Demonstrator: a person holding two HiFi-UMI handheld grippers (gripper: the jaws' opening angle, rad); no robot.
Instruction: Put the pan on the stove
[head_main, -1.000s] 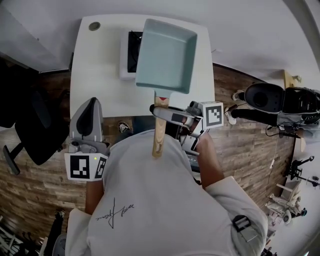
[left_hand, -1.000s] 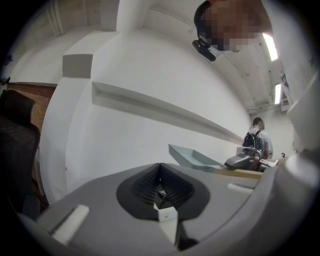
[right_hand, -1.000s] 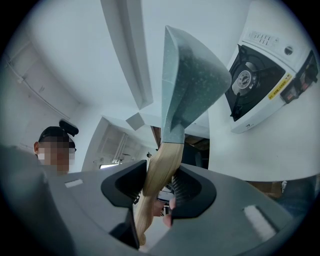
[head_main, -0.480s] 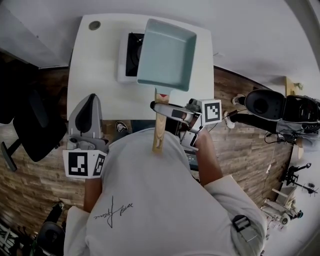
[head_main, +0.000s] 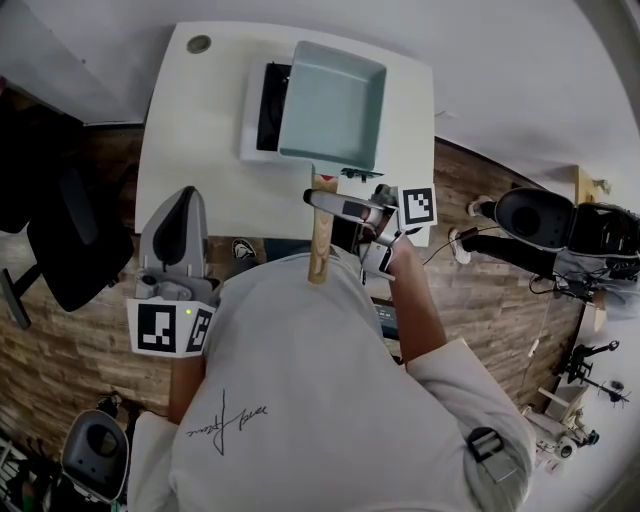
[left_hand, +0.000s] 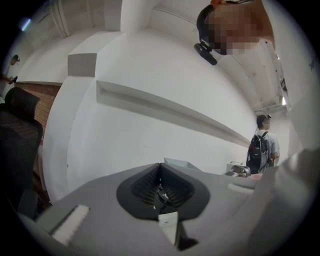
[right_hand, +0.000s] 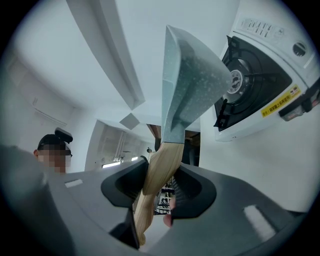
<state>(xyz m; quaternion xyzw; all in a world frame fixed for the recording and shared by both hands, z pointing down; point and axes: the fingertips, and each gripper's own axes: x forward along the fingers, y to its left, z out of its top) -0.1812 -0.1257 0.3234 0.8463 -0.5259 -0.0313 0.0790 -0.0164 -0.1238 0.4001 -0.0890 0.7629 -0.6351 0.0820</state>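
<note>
A pale teal square pan (head_main: 332, 105) with a wooden handle (head_main: 321, 240) hangs over the white portable stove (head_main: 254, 130) on the white table (head_main: 190, 150), covering most of the burner. My right gripper (head_main: 325, 203) is shut on the handle just behind the pan. In the right gripper view the handle (right_hand: 157, 170) runs up between the jaws of the right gripper (right_hand: 160, 186) to the pan (right_hand: 187, 85), with the stove (right_hand: 255, 75) behind it. My left gripper (head_main: 176, 215) stays at the table's near left edge, jaws together and empty, and the left gripper (left_hand: 161, 189) shows nothing held.
A black office chair (head_main: 60, 250) stands left of the table. A round cable hole (head_main: 199, 44) sits at the table's far left corner. Dark equipment (head_main: 560, 215) lies on the wooden floor at the right. A person with a backpack (left_hand: 262, 147) stands far off.
The right gripper has carried the pan a little farther away from me over the table, so it sits more squarely over the stove. The left gripper has stayed put.
</note>
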